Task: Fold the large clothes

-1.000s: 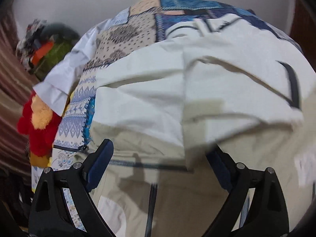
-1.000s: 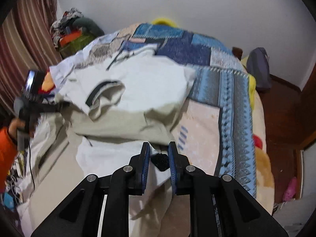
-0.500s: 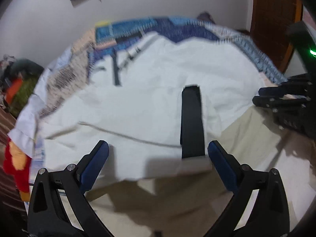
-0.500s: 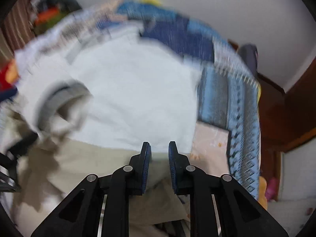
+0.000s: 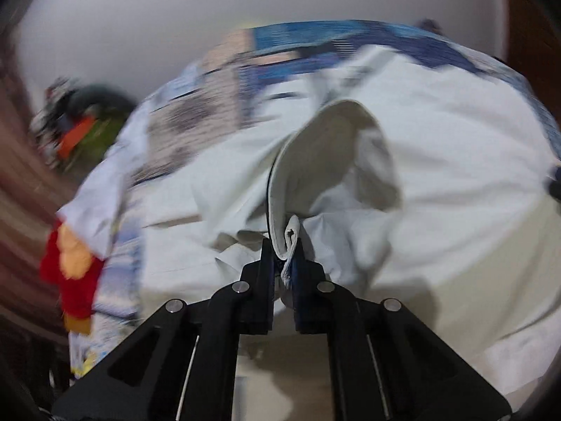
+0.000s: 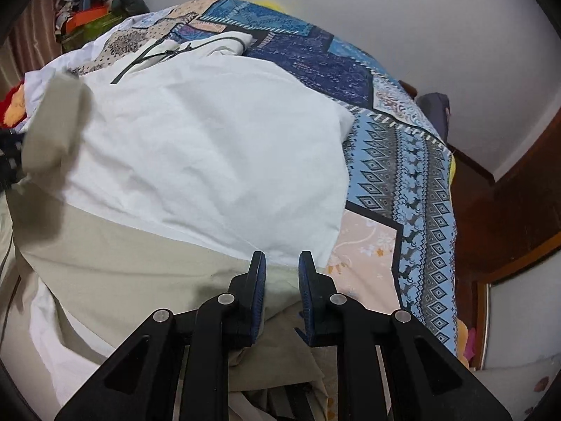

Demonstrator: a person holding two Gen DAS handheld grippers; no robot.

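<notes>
We note the left tool (image 5: 284, 258) closing, fingers pinching a sleeve fold of the white shirt (image 5: 438, 147) on the bed (image 6: 403, 161); right tool (image 6: 282, 273) clenched, grasping nothing visible.

A bed (image 6: 413, 189) under a blue patchwork cover fills the room ahead of both grippers. A large white and beige garment (image 6: 196, 147) lies spread on it, just beyond the right gripper (image 6: 282, 266), the bare cover showing to that gripper's right.

Soft, even indoor light, left wrist view badly motion-blurred, right wrist view sharp, fisheye corners go black.
</notes>
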